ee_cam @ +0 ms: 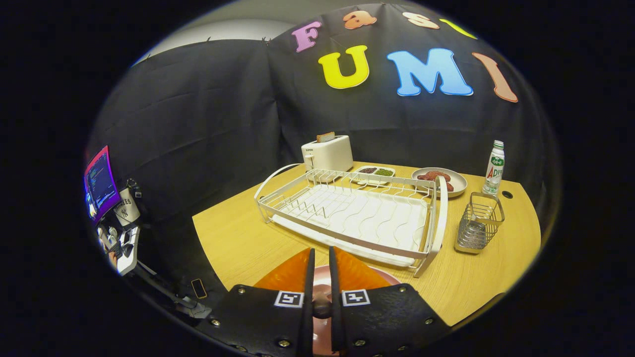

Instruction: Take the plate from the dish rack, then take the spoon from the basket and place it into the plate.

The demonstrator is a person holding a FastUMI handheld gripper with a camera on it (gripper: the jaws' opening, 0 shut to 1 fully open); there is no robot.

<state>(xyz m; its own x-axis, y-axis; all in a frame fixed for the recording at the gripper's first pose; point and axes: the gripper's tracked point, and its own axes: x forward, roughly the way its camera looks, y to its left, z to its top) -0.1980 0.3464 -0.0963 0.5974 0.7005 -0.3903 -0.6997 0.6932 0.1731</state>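
My gripper [322,250] hangs over the near edge of the wooden table, its fingers almost together with only a narrow gap. In that gap sits a small dark rounded piece, the spoon [321,306], pinched by both fingers. Directly under the fingers lies the pink plate [321,281] on the table, mostly covered by them. Just beyond the fingertips stands the white wire dish rack [347,210], with nothing in its slots. To the right of the rack stands the metal wire basket [478,223].
Behind the rack are a white toaster [327,153] with a slice of bread, a small two-part dish [375,172] and a plate of food [441,179]. A water bottle [494,167] stands behind the basket. A screen [100,182] glows off the table's left.
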